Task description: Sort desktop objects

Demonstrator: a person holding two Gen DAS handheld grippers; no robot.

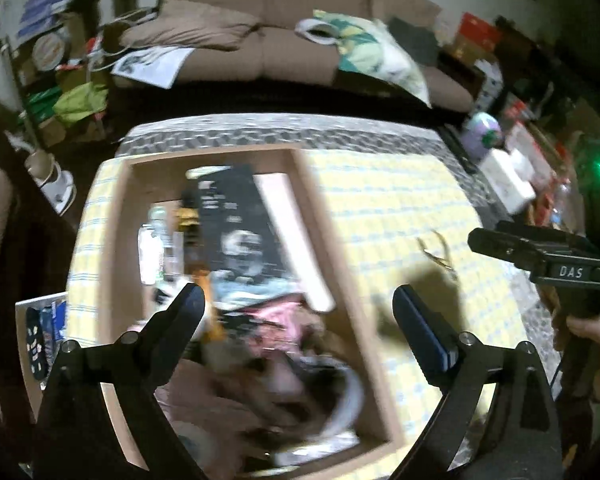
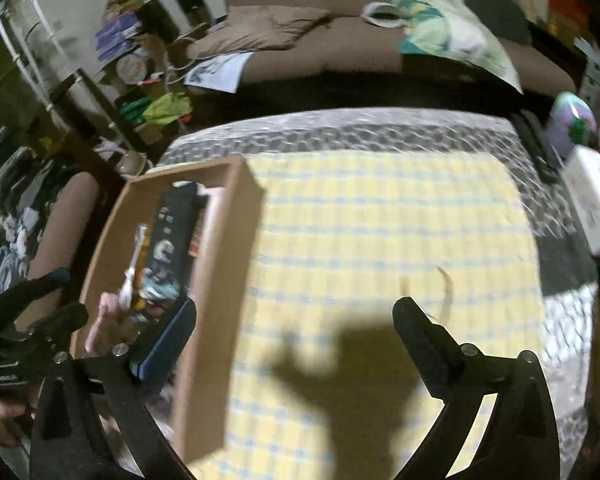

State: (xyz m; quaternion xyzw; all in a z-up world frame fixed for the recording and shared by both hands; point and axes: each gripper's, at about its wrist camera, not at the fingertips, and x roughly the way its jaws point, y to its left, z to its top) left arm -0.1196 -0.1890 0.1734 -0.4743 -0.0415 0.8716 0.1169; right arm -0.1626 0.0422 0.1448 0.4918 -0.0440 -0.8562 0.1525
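A shallow brown box (image 1: 320, 216) lies on a yellow checked cloth (image 1: 400, 200). It holds a black carton (image 1: 236, 220), a long pale carton (image 1: 296, 240), a clear bottle (image 1: 152, 248) and pink and white soft items (image 1: 284, 320). My left gripper (image 1: 298, 294) hangs open above the box's near half, nothing between its fingers. A small thin metal tool (image 2: 446, 288) lies alone on the cloth. My right gripper (image 2: 296, 305) is open over the bare cloth, its left finger over the box's right wall (image 2: 216, 280) and the tool just beyond its right fingertip. Both views are blurred.
A brown sofa (image 1: 284, 28) with a patterned cushion (image 1: 380, 56) stands behind the table. Cluttered shelves (image 1: 52, 64) are at the left; white boxes (image 1: 508, 180) and a purple round thing (image 1: 484, 136) sit at the table's right edge. A hand (image 1: 592, 328) holds the right gripper.
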